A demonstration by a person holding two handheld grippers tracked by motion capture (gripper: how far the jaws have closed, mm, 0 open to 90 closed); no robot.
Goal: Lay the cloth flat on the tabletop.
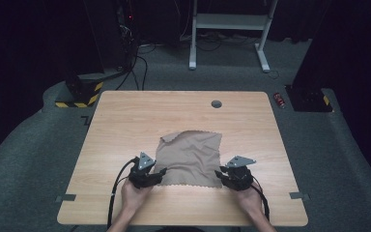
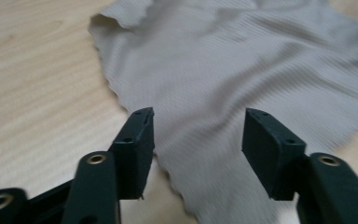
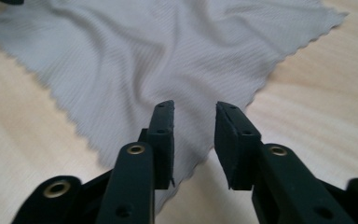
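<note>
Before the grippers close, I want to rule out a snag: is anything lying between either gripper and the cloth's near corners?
Nothing visible. The left gripper and right gripper stand open at the tan cloth, with bare wooden table around it.

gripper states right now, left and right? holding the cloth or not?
Left gripper: open, jaws wide over the near edge of the cloth, not pinching it.
Right gripper: open with a narrower gap, at the cloth's near corner, holding nothing.
</note>
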